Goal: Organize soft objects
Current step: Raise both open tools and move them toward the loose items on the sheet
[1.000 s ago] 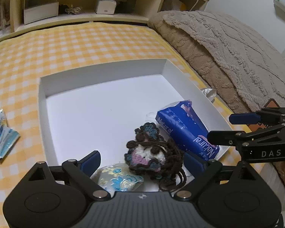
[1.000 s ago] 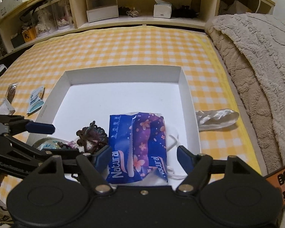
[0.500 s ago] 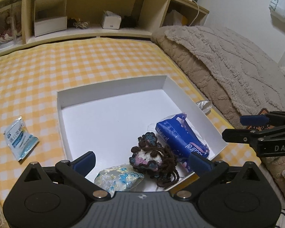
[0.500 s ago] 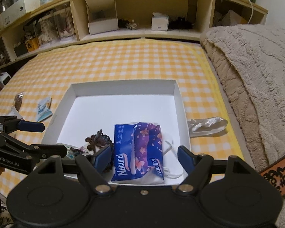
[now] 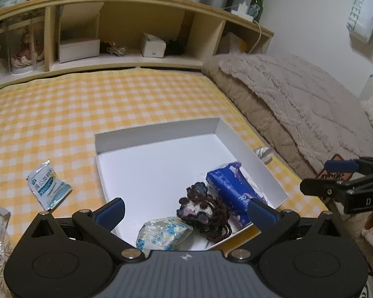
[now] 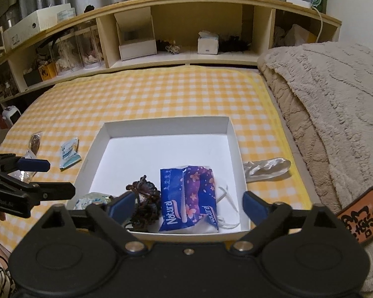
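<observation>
A white shallow box [image 5: 161, 130] [image 6: 166, 120] lies on the yellow checked bedspread. In its near end are a blue "Natural" tissue pack [image 5: 230, 190] [image 6: 186, 193], a dark crocheted piece [image 5: 204, 211] [image 6: 146, 200] and a floral brocade pouch [image 5: 161, 233] [image 6: 92, 198]. My left gripper [image 5: 186, 211] hangs open above the pouch and the crocheted piece, touching neither. The jaws of my right gripper [image 6: 189, 204] are opening above the tissue pack, and the pads are clear of it. A blue-and-white sachet [image 5: 48, 185] [image 6: 68, 152] lies left of the box.
A crumpled white glove or bag [image 6: 266, 167] lies right of the box. The beige blanket [image 6: 335, 104] fills the right side. A wooden shelf [image 6: 186, 32] with boxes runs along the back. Clear packets [image 6: 34, 141] sit at the far left. An orange tag [image 6: 360, 218] hangs near my right gripper.
Both grippers have risen and drawn back from the box, so more of the bed shows. The right jaws have spread away from the tissue pack. The left jaws have widened too.
</observation>
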The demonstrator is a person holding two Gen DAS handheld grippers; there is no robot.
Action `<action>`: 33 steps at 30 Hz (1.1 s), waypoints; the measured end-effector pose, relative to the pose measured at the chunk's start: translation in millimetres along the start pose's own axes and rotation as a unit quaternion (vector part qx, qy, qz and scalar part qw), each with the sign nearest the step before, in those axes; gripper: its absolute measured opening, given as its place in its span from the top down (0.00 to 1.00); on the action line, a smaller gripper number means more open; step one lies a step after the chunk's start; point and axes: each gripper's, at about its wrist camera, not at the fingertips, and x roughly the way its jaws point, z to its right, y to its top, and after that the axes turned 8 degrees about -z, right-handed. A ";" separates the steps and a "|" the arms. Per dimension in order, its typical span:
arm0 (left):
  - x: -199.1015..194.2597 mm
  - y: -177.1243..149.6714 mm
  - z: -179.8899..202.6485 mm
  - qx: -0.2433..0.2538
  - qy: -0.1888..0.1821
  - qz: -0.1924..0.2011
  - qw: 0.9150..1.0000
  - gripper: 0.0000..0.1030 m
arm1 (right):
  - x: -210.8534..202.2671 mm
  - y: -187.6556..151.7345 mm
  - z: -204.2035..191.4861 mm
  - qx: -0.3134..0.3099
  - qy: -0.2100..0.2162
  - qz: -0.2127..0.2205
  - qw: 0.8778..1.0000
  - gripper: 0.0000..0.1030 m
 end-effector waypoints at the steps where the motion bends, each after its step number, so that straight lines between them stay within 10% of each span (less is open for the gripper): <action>1: -2.8 -0.2 -0.7 -0.003 0.000 0.004 1.000 0.00 | -2.6 -0.7 -1.0 -0.001 -0.001 0.004 1.000 0.04; 20: -59.8 -10.1 -50.8 -0.018 0.041 0.054 0.998 0.00 | -24.7 3.5 -28.8 0.011 -0.011 0.040 0.999 0.00; 33: -96.5 -16.6 -149.2 -0.099 0.142 0.065 0.983 0.00 | -5.9 31.3 -71.1 0.026 0.023 0.065 0.997 0.00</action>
